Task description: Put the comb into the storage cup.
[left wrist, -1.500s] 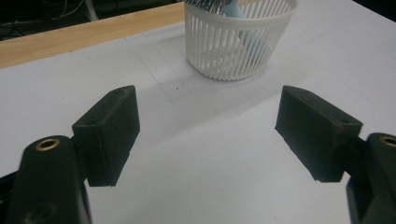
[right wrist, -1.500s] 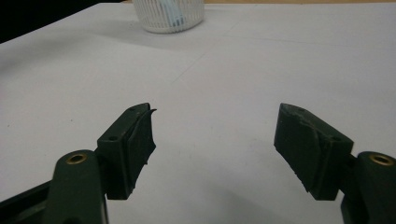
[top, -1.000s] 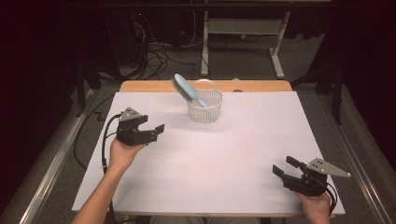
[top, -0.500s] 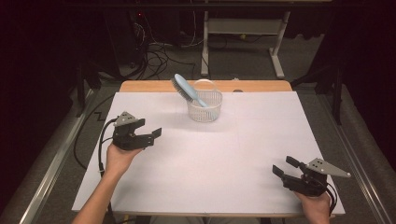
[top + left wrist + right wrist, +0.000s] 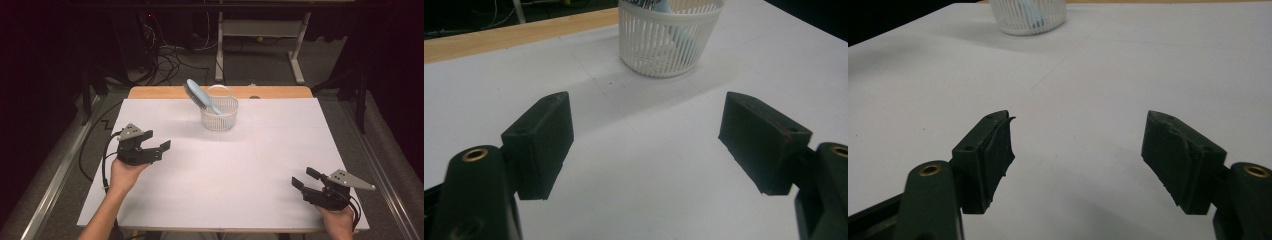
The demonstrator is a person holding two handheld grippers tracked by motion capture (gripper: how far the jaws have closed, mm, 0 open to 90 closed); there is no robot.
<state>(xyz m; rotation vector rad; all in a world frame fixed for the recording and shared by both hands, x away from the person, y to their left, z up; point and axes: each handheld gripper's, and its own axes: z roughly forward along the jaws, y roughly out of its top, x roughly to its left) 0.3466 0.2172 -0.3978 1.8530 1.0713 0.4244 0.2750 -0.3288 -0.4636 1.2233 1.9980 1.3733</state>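
A light blue hairbrush point(image 5: 202, 98) was seen propped handle-down in a white slotted basket point(image 5: 220, 114) near the far edge of the tabletop point(image 5: 250, 165). Both the left hand-held gripper point(image 5: 161, 148) and the right hand-held gripper point(image 5: 302, 178) were held wide open and empty, well apart from it. The brush was judged light, stiff and smooth, best taken below its bristled head.

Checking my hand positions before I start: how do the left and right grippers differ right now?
The left gripper sits farther up the table, nearer the basket with the brush; the right gripper rests near the front edge, farther from it. The left points right, toward the middle; the right points left and away. Both are open and empty, jaws wide apart.
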